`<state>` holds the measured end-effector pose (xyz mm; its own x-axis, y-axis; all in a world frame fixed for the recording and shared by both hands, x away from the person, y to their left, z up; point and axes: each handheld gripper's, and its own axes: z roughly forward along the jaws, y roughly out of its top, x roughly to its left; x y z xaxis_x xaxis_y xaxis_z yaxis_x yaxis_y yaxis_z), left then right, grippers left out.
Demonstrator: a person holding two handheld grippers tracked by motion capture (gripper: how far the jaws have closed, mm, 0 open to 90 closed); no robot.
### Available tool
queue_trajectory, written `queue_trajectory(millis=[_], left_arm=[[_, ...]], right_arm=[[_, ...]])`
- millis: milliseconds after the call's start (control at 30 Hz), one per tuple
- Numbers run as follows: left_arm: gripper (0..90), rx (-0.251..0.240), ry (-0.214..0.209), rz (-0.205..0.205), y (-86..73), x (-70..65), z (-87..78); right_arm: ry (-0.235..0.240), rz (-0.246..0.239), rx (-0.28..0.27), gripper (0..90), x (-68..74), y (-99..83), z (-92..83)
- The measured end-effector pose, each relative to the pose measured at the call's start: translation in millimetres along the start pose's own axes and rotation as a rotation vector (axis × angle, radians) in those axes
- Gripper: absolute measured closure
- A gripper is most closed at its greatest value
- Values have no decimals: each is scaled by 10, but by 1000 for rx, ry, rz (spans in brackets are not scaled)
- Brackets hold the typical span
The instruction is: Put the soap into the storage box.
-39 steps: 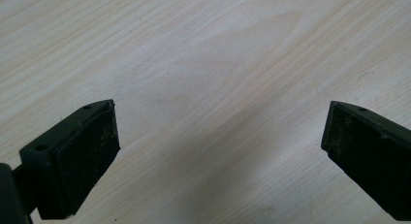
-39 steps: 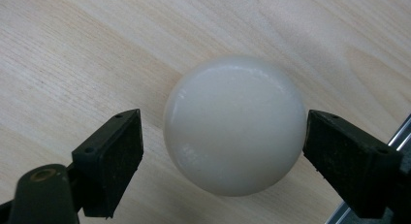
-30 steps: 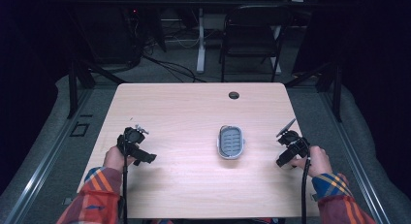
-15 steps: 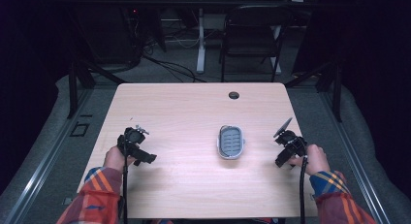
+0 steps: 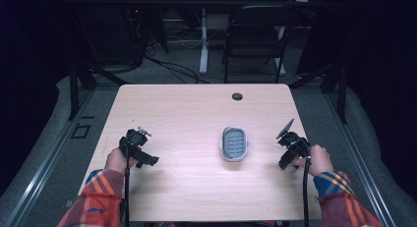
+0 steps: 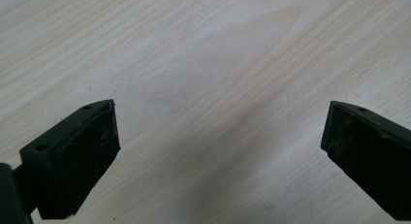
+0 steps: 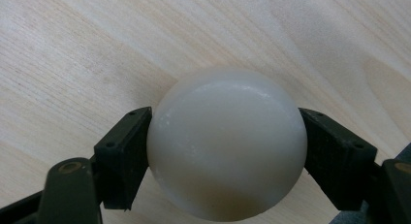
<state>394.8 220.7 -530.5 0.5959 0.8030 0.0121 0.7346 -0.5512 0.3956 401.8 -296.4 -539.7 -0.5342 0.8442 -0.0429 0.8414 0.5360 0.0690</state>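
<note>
Pale wood with a fine grain covers the whole counter (image 5: 196, 114), and a person sits at its near edge with a gripper in each hand. The left gripper (image 5: 139, 151) is near the left edge of the counter; in the left gripper view (image 6: 218, 151) its two black jaws stand far apart with bare wood between them, so it is released and holds nothing. The left hand (image 5: 118, 160) is behind it, coming out of a plaid sleeve (image 5: 96, 200) in red, blue and yellow. The right gripper (image 5: 290, 148) is near the right edge, and the right hand (image 5: 319, 160) holds it from behind. In the right gripper view the gripper (image 7: 228, 151) is clenched on a white ball (image 7: 227, 144): one jaw presses on each side of the ball, which looks smooth and a little glossy. From the high view I cannot make out the ball itself. Between the two grippers, a little closer to the right one, a small oval dish (image 5: 234, 143) lies on the counter, grey with a blue ribbed inside, apart from both grippers. Near the far edge of the counter there is a small dark round hole (image 5: 237, 96). Behind the counter a black folding chair (image 5: 255, 35) stands on the grey floor, and some cables (image 5: 167, 65) lie there too. A black cable (image 5: 306, 187) trails from the right gripper along the forearm.
</note>
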Motion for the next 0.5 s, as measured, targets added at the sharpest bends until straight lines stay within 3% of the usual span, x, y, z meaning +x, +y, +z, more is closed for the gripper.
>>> queue_trajectory(millis=[67, 133, 267, 467, 500], left_arm=[[1, -2, 1, 1, 0, -2, 2], [1, 0, 2, 1, -1, -2, 4], [1, 0, 3, 1, 0, -3, 6], [1, 1, 2, 2, -1, -1, 5], [1, 1, 2, 1, -1, 0, 5]], right_arm=[[-9, -26, 39, 235, -16, 20, -26], [-4, -3, 15, 237, -3, 13, -4], [-10, -33, 54, 237, -16, 33, -30], [3, -31, 54, 238, -15, 29, -37], [10, 0, 12, 238, -1, 12, -21]])
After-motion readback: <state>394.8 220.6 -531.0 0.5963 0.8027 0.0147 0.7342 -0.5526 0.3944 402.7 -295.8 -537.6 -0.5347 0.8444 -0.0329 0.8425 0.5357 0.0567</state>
